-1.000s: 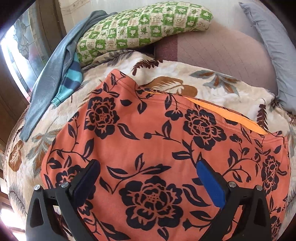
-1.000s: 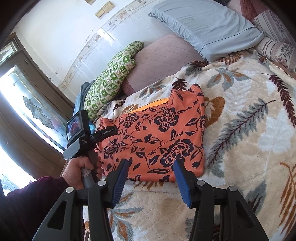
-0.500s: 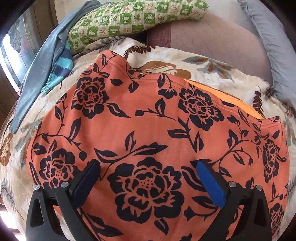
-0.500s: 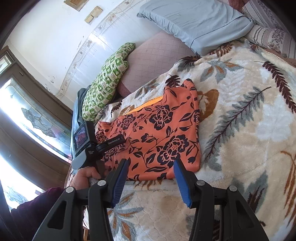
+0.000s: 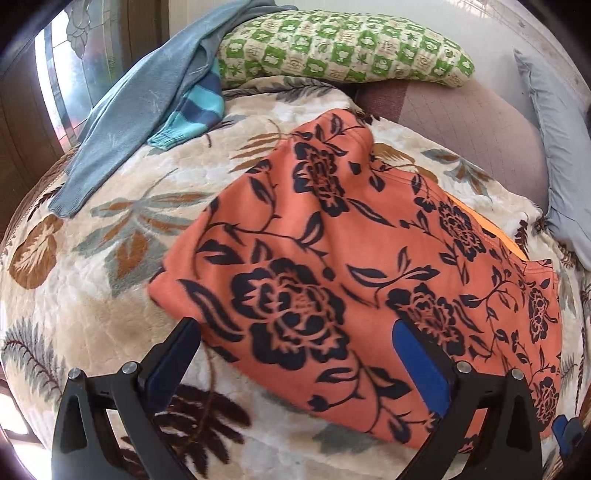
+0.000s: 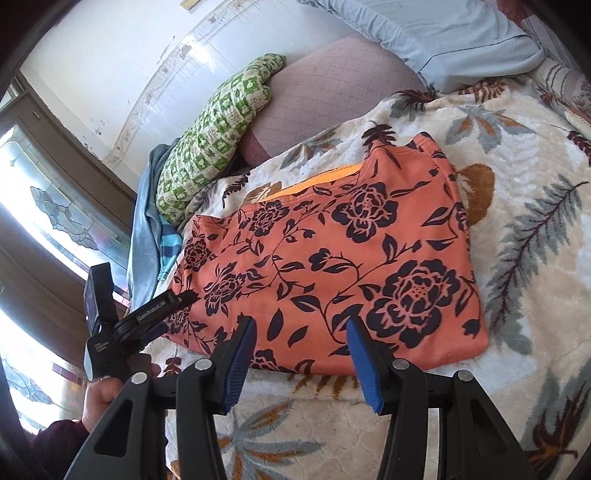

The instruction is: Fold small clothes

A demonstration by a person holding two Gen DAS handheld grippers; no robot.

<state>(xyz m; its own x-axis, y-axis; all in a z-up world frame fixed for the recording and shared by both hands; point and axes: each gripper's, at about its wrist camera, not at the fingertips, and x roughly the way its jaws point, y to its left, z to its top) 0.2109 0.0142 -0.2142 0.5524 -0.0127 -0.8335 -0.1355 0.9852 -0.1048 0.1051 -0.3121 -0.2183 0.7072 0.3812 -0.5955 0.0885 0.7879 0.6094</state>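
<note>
Right now I see the bed blanket (image 6: 517,258), cream plush with grey and brown leaves, filling most of both views. On it the orange floral garment (image 6: 332,266) lies flat across the middle of the right wrist frame, dark roses all over it and a plain orange strip showing along its upper edge; in the left wrist frame it runs from the centre to the lower right. Behind it, toward the top of the frames, a mauve quilted cushion (image 6: 325,99) leans at the wall, with a pale blue pillow (image 6: 436,33) in the upper right and a green checked pillow (image 6: 218,136) to its left. A grey-blue top (image 5: 140,110) and a striped teal piece (image 5: 195,114) lie in the upper left of the left wrist frame, apart from the orange garment. My left hand-held gripper (image 5: 295,354) has its jaws spread, unclenched, with the garment's lower left corner lying between them under the fingers; I cannot tell whether the pads touch the cloth. My right hand-held gripper (image 6: 299,354) is likewise spread and grasps nothing, its tips just over the garment's near hem. At lower left of the right wrist frame a hand (image 6: 99,398) in a dark sleeve grips the left tool's handle.
</note>
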